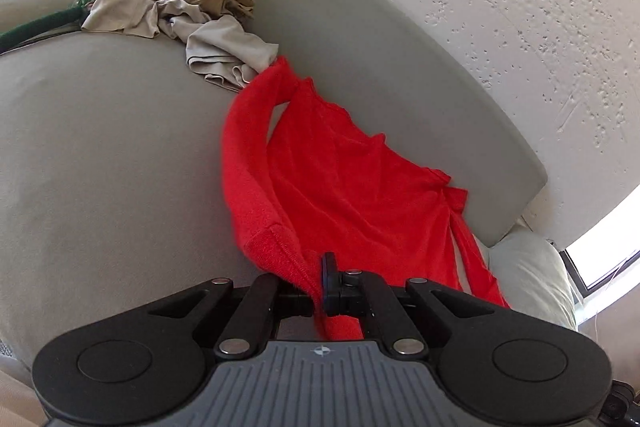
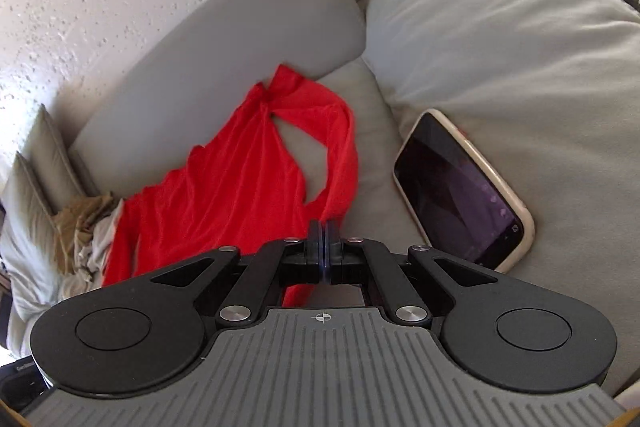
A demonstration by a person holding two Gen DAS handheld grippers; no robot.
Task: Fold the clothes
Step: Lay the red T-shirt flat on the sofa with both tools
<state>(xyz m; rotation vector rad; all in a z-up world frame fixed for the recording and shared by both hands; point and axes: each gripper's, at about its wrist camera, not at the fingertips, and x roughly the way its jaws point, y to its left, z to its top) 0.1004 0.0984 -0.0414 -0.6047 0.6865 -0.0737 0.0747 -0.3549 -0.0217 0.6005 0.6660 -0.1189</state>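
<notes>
Low in each frame, the left gripper (image 1: 320, 287) and right gripper (image 2: 322, 247) both pinch the red garment (image 1: 352, 195), which stretches toward mid-frame across the grey sofa (image 1: 100, 147).

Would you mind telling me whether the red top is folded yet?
Not yet. The red top lies stretched and rumpled along the sofa, each end pinched by the left gripper and right gripper.
</notes>
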